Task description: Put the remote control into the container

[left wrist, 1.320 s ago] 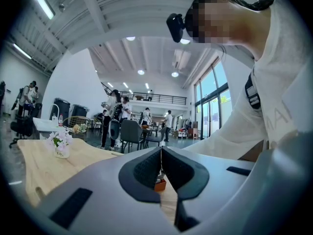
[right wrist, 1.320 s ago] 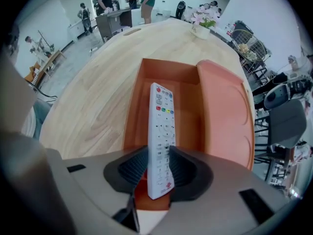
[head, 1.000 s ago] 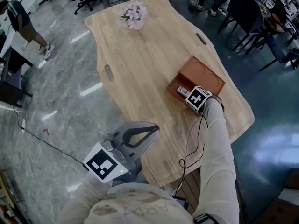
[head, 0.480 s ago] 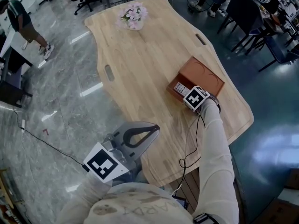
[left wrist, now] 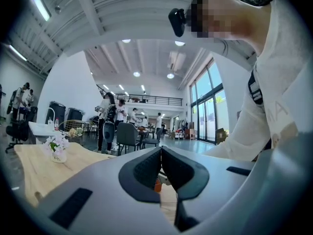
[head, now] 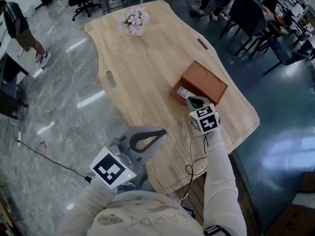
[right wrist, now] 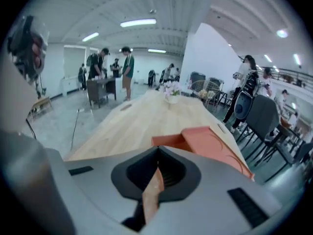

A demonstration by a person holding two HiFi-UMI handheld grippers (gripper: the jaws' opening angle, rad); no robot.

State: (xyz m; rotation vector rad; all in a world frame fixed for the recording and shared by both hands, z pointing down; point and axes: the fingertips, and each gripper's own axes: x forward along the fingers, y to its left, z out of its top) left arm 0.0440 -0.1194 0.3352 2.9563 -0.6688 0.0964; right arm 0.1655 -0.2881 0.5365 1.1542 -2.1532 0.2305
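Observation:
The remote control (head: 183,92), pale with dark buttons, lies in the open end compartment of the brown container (head: 205,82) on the wooden table (head: 142,68). My right gripper (head: 194,102) hovers just near-side of that compartment, apart from the remote. Its jaws have just been closing and now stand shut with nothing between them. In the right gripper view the pads meet at my right gripper (right wrist: 157,166), and the container (right wrist: 210,143) shows beyond, with the remote hidden. My left gripper (head: 158,133) stays shut and empty off the table's near edge; its own view shows my left gripper (left wrist: 160,161) closed.
A small vase of pink flowers (head: 134,21) stands at the table's far end. Dark chairs (head: 251,14) stand to the right of the table and people stand beyond it. A cable (head: 196,166) hangs from the right arm. The table's near edge (head: 162,178) runs just ahead of my left gripper.
The right gripper has lifted off the container and drawn back toward me, shutting its jaws. The remote stays in the compartment. The left gripper has hardly moved.

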